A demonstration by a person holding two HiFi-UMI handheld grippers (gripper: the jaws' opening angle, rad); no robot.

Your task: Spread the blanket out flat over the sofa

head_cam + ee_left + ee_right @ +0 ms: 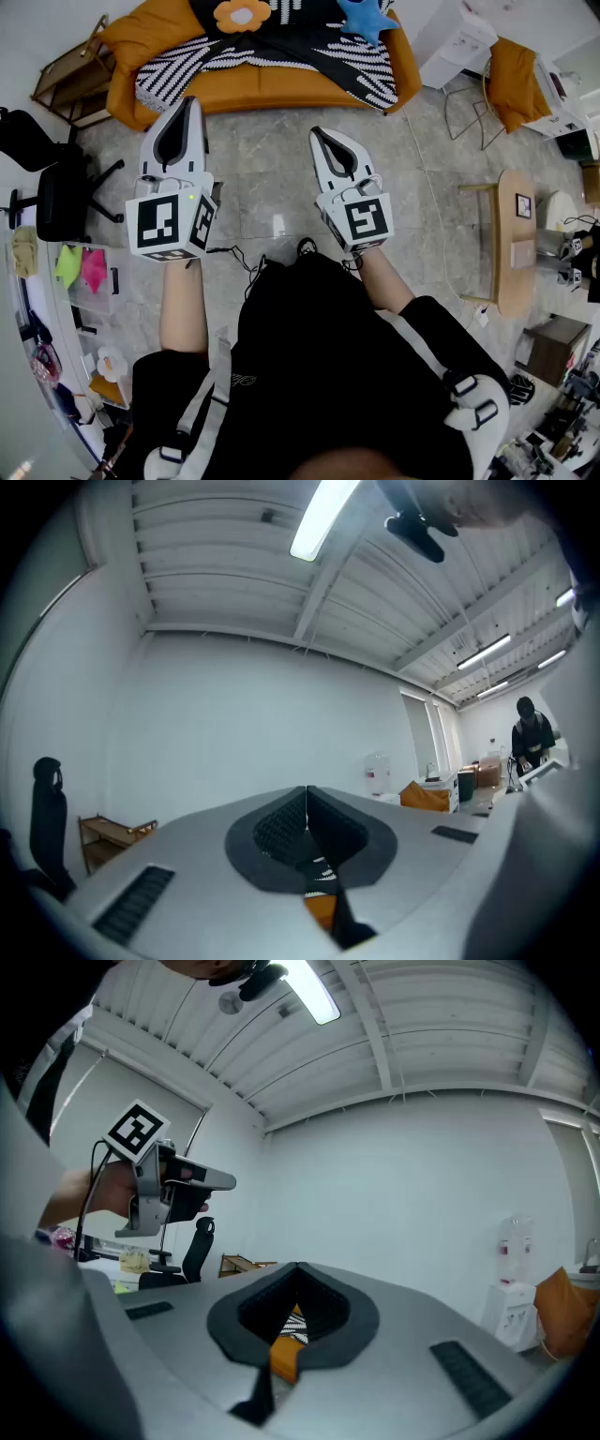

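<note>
An orange sofa (253, 91) stands across the top of the head view. A black-and-white striped blanket (234, 58) lies over its seat and hangs over the front edge at the right. An orange-and-white flower cushion (242, 14) and a blue star cushion (364, 19) rest on it. My left gripper (192, 103) and right gripper (317, 134) are held level over the grey floor, short of the sofa. Both are shut with nothing between the jaws. In each gripper view a sliver of stripes (322, 869) (292, 1333) and orange shows below the shut tips (307, 789) (298, 1267).
A black office chair (47, 187) and a wooden shelf (70, 80) stand at the left. A wooden side table (516, 239) is at the right, with an orange chair (516, 80) and a white cabinet (455, 37) behind it. A cable (246, 262) lies on the floor by my feet.
</note>
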